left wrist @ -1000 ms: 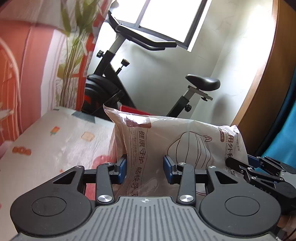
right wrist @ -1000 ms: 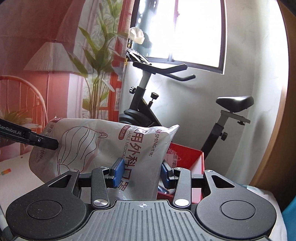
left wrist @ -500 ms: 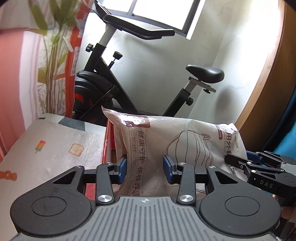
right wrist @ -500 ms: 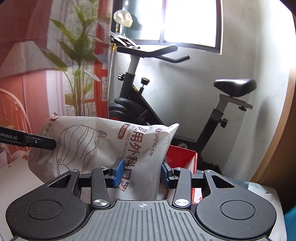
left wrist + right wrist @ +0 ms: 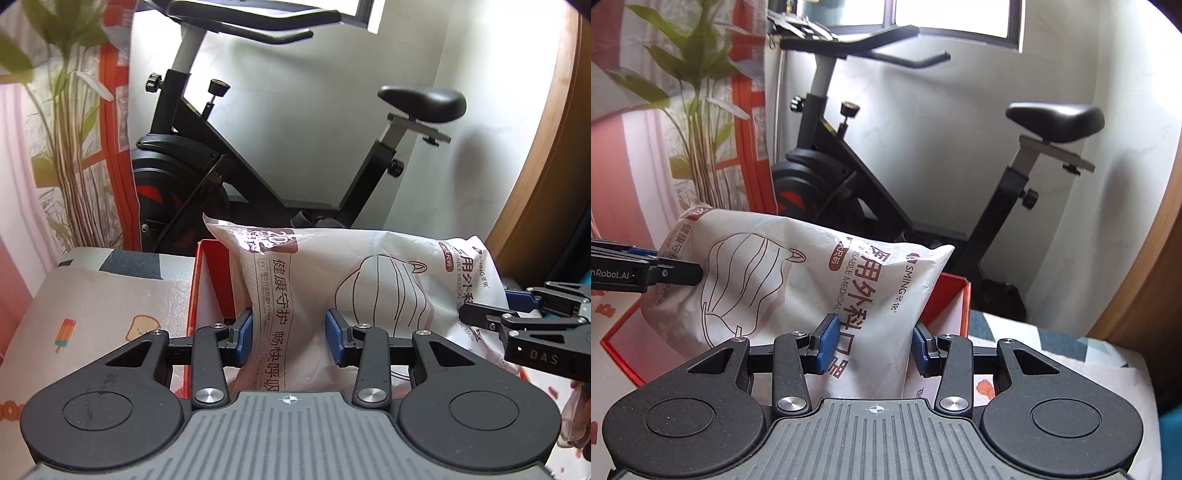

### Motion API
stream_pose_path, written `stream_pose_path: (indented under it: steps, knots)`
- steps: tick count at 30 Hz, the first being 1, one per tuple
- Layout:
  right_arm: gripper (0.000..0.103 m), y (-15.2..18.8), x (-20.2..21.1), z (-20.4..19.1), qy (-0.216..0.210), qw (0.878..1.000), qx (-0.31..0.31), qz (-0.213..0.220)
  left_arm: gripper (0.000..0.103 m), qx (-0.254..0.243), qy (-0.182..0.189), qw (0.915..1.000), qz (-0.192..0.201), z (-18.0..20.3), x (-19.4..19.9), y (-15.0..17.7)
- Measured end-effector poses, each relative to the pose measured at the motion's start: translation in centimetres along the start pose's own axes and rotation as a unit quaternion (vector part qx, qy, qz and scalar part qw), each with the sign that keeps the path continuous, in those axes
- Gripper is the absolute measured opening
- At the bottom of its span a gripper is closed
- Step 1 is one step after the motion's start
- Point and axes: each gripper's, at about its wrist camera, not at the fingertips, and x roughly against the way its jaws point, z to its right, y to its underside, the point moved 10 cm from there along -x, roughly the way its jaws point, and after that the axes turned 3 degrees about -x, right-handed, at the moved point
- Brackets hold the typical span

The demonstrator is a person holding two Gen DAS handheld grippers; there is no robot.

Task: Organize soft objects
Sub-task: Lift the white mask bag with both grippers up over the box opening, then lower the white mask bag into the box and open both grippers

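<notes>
A white plastic pack of face masks (image 5: 369, 280) with brown print hangs in the air between both grippers. My left gripper (image 5: 290, 334) is shut on its left end, blue pads pressing the bag from both sides. My right gripper (image 5: 870, 345) is shut on the right end of the same mask pack (image 5: 798, 280). Each gripper shows in the other's view: the right gripper (image 5: 517, 325) at the right edge, the left gripper (image 5: 646, 273) at the left edge. Under the pack sits an open red box (image 5: 955, 302), its rim also seen as the red box (image 5: 205, 280) in the left wrist view.
The box rests on a table with a printed cloth (image 5: 103, 306). Behind stand a black exercise bike (image 5: 229, 177), a potted plant (image 5: 698, 122), a red patterned curtain and a white wall. A wooden door frame (image 5: 546, 184) curves along the right.
Both grippers have carried the mask pack sideways toward the bike; the red box has come into fuller view below the pack. Both grips are unchanged.
</notes>
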Motion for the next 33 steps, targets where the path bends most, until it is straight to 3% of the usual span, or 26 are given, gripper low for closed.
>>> stream_pose_path:
  steps: [6,18,24,28,30,33]
  knots:
    - [0.038,0.6,-3.4,0.6,0.004,0.998,-0.025,-0.05,0.042,-0.021,-0.013,0.9994,-0.025,0.0,-1.8,0.1]
    - [0.039,2.6,-9.4,-0.3,0.035,0.984,0.018,-0.176,0.042,-0.075,-0.043,0.9923,-0.089,-0.9,-5.2,0.7]
    - [0.042,3.1,-10.3,-0.6,0.051,0.978,0.061,-0.19,0.042,-0.092,-0.045,0.9878,-0.117,-1.0,-6.4,1.6]
    - [0.043,3.6,-10.4,-0.8,0.062,0.974,0.094,-0.197,0.042,-0.082,-0.026,0.989,-0.12,-1.3,-6.2,1.5]
    - [0.043,3.8,-10.5,-0.9,0.068,0.972,0.101,-0.2,0.042,-0.071,-0.013,0.9907,-0.116,-1.6,-5.8,1.1]
    - [0.043,3.8,-10.7,-1.1,0.072,0.971,0.109,-0.201,0.042,-0.078,-0.024,0.9933,-0.082,-1.5,-4.2,-0.3]
